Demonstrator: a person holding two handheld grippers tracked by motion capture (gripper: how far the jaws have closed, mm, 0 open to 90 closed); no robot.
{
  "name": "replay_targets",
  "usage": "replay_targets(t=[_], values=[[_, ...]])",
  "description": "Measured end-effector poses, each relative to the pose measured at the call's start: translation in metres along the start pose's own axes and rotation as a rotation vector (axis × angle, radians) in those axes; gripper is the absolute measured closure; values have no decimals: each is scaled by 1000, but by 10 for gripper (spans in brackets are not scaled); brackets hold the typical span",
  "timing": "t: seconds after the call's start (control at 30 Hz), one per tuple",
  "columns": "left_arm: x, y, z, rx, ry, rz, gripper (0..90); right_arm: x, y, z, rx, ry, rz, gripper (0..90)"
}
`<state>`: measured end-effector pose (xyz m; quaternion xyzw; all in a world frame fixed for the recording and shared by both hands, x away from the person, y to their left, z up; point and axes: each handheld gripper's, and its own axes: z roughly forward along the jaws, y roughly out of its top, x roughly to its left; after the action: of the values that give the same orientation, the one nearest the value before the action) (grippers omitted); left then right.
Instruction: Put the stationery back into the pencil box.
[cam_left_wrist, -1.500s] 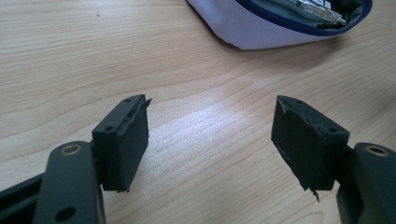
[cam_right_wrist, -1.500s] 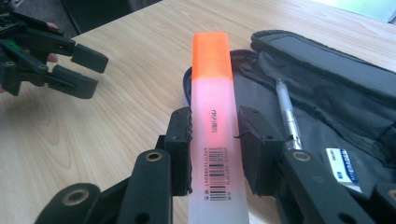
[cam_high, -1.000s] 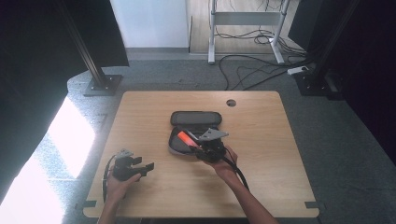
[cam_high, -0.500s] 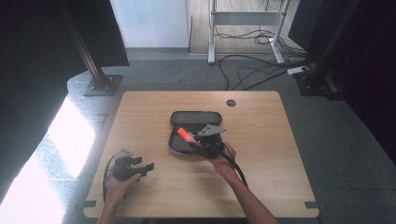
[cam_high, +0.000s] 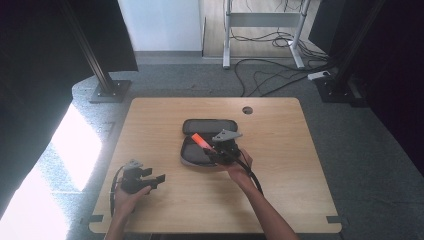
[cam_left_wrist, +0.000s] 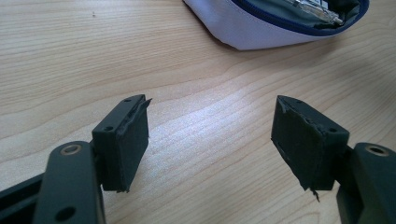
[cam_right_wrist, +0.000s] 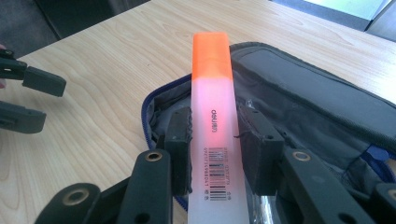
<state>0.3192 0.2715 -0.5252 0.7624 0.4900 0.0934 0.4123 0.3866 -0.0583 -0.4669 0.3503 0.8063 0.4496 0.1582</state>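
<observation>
Highlighter gripped between the right gripper pads, cap forward, directly above the open pencil case; we are keeping it level while lowering. Left gripper is resting open, empty, case ahead.

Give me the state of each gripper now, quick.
Left gripper: open, nothing between its jaws, over bare table.
Right gripper: shut on the orange highlighter, above the open pencil case.
</observation>
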Motion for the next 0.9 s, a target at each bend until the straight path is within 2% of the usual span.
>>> replay_targets(t=[0.4,0.9], values=[[1,0,-1,-3,0,-4,281,-8,1,20,40,-8,6,654],[1,0,0,-1,-1,-1,281,-9,-2,40,73,-14,12,654]])
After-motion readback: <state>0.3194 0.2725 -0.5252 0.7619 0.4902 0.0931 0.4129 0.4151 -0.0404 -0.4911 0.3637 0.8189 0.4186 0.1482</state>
